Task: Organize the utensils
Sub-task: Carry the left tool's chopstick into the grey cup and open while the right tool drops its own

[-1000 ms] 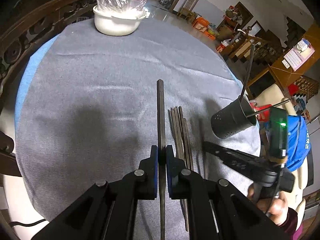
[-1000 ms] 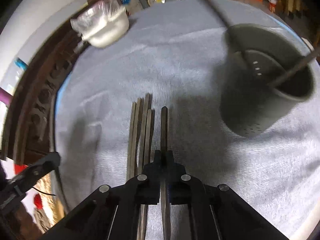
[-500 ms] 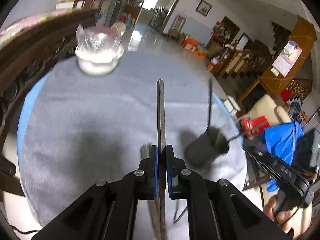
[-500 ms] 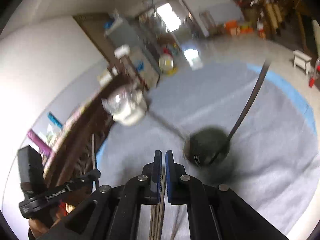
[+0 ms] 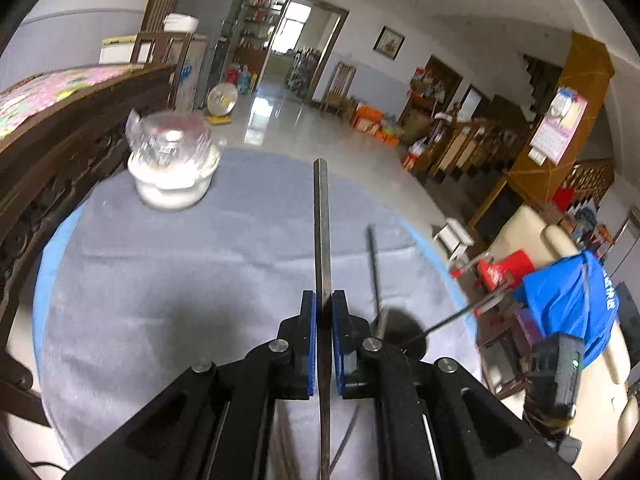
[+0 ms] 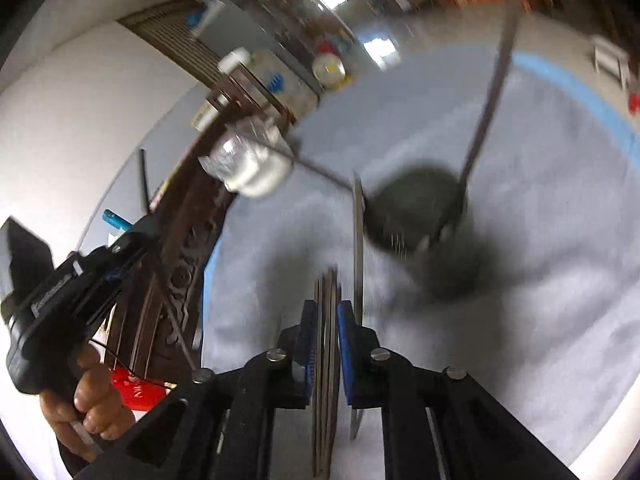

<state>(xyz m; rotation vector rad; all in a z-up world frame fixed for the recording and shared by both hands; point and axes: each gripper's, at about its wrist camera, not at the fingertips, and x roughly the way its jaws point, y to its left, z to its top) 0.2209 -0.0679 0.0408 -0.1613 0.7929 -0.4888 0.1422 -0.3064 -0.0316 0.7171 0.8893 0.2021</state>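
Note:
My left gripper (image 5: 324, 302) is shut on one dark chopstick (image 5: 322, 232) and holds it raised, pointing forward over the grey cloth. The black perforated holder (image 5: 400, 330) stands just right of it with two long utensils (image 5: 373, 264) leaning out. In the right wrist view my right gripper (image 6: 326, 312) is a little open, with a bundle of chopsticks (image 6: 326, 384) lying on the cloth seen between its jaws. One chopstick (image 6: 358, 248) lies just right of it. The blurred holder (image 6: 420, 216) stands ahead. The left gripper (image 6: 64, 280) shows at left.
A white bowl covered in plastic film (image 5: 172, 168) sits at the far left of the round table (image 5: 160, 280). A carved wooden rail (image 5: 48, 152) runs along the table's left side. The right hand-held gripper (image 5: 556, 376) shows beyond the table's right edge.
Both grippers have lifted and tilted up from the cloth. The left still holds its chopstick. The right has let its chopstick go and opened slightly. The holder now appears nearer the left gripper.

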